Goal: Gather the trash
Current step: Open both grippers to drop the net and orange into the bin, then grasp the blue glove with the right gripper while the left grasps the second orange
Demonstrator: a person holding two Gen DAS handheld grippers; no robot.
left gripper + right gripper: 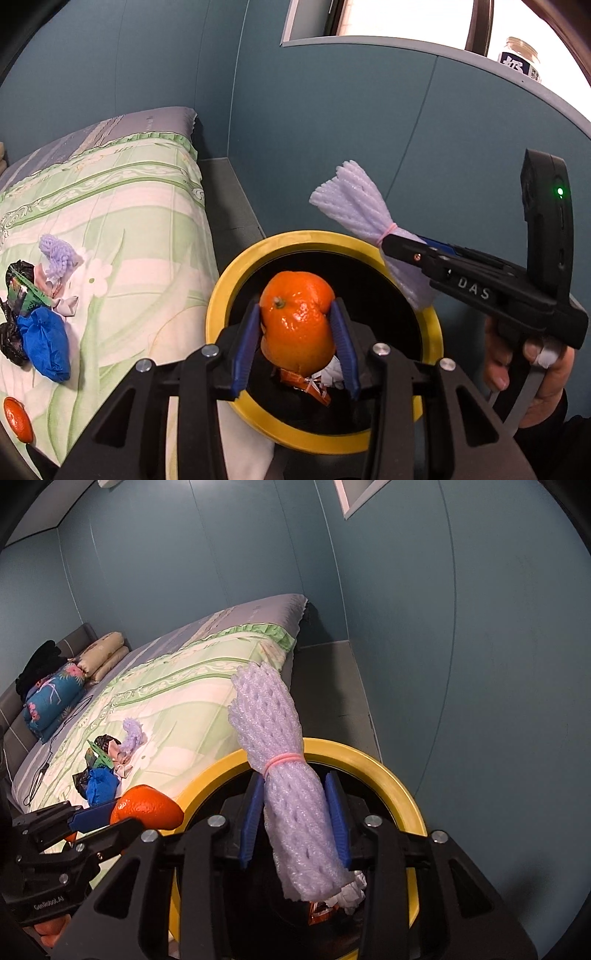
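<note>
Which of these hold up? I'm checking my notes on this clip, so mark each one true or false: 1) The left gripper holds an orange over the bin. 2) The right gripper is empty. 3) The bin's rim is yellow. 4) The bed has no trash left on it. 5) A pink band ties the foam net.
1) True: the left gripper is shut on the orange, above the bin.
2) False: the right gripper clamps a purple foam net.
3) True.
4) False: a blue wad, a black bag and other scraps lie on the bed.
5) True: the pink band circles it.
</note>
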